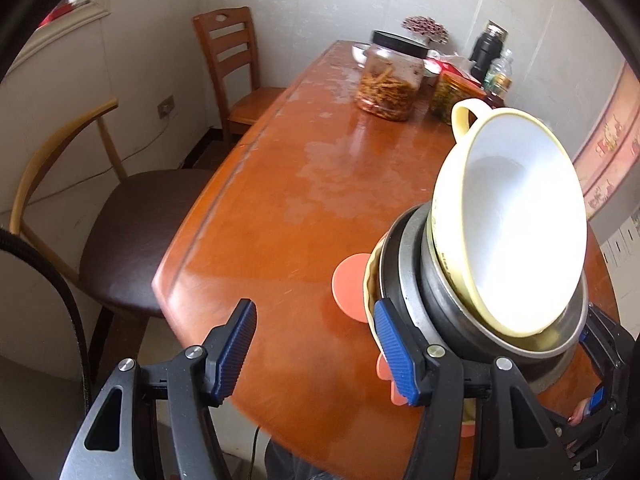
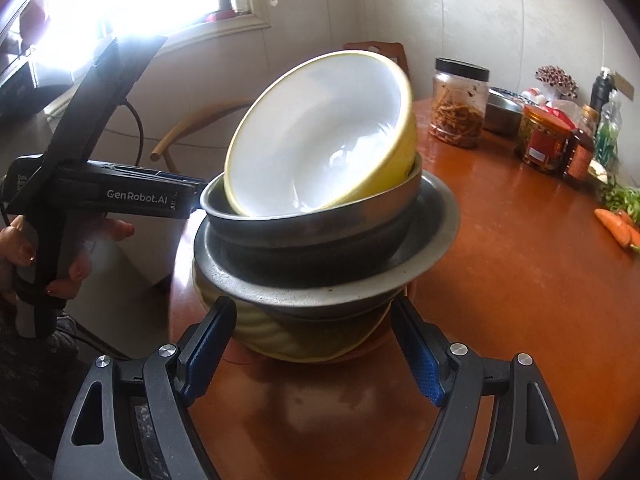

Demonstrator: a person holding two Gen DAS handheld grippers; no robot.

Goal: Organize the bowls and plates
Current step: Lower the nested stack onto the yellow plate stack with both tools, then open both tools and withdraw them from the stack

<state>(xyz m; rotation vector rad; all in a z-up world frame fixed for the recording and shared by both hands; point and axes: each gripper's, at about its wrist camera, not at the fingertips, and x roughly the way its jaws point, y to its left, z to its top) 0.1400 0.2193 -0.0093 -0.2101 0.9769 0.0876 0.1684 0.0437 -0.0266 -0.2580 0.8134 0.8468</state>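
A stack of dishes stands on the orange-brown table [image 1: 280,208]. From the top: a yellow bowl with a white inside [image 2: 324,136] lies tilted in a steel bowl [image 2: 312,228], on a steel plate [image 2: 436,236], on a ribbed cream bowl [image 2: 280,332], on orange plastic plates [image 1: 350,284]. My right gripper [image 2: 316,348] is open, its fingers on either side of the cream bowl's base. My left gripper [image 1: 316,354] is open and empty, just left of the stack, its right finger [image 1: 394,354] near the cream bowl's rim. The yellow bowl also shows in the left wrist view [image 1: 516,220].
At the table's far end stand a jar of snacks [image 1: 390,76], other jars [image 2: 546,140], bottles [image 1: 486,46] and a steel bowl [image 2: 502,110]. Carrots and greens [image 2: 620,216] lie at the right edge. Two chairs [image 1: 132,216] stand on the left side.
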